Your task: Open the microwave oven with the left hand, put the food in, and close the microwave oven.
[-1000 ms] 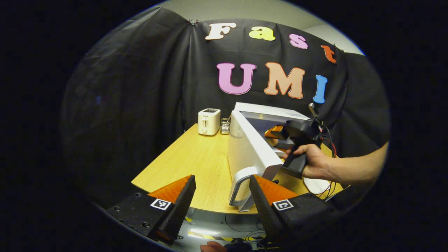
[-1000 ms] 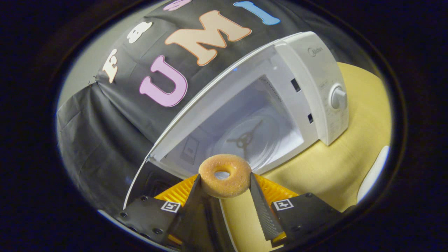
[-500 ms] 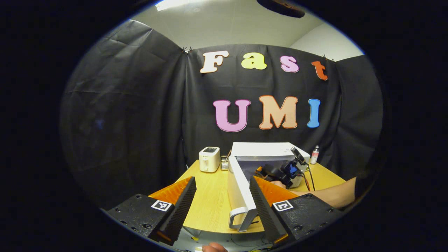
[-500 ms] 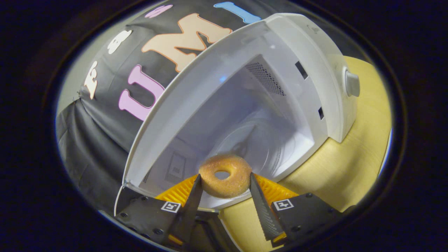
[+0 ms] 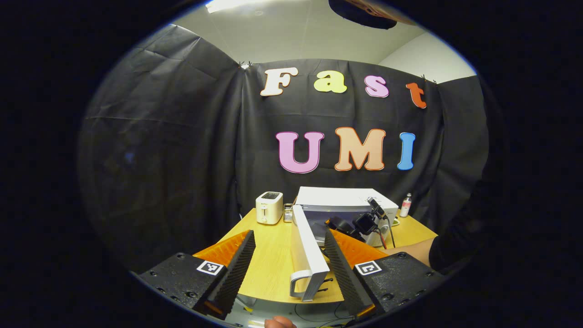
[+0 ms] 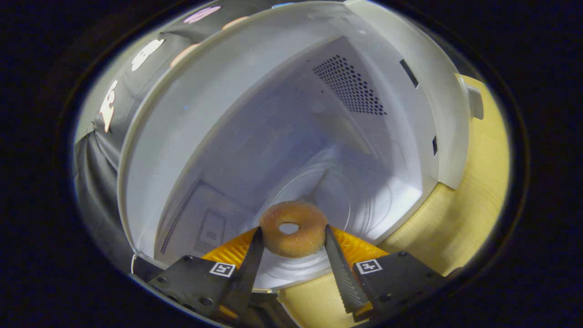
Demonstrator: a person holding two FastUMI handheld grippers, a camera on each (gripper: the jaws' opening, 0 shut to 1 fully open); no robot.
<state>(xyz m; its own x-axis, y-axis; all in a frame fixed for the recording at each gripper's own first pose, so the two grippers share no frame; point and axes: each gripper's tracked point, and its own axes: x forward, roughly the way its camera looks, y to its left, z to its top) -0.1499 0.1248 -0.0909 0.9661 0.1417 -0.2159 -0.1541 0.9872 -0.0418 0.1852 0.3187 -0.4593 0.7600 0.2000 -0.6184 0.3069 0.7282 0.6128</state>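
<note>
A white microwave (image 5: 346, 199) stands on the wooden table (image 5: 273, 264) with its door (image 5: 306, 255) swung wide open toward me. My left gripper (image 5: 289, 248) is open, held back from the table, with the door's handle seen between its fingers but farther off. My right gripper (image 6: 291, 237) is shut on a sugared doughnut (image 6: 293, 229) and reaches into the oven's cavity (image 6: 291, 136), over the glass turntable (image 6: 346, 205). That same right gripper (image 5: 357, 224) appears in the left gripper view at the oven's mouth, held by a hand and forearm.
A white toaster (image 5: 269, 207) and a small rack stand at the table's back left. A small bottle (image 5: 405, 205) is at the back right. The oven's control knob (image 6: 473, 102) sits right of the cavity. Cables hang under the table's front edge.
My left gripper has pulled back from the door handle and risen. My right gripper has carried the doughnut forward from in front of the oven into its cavity.
</note>
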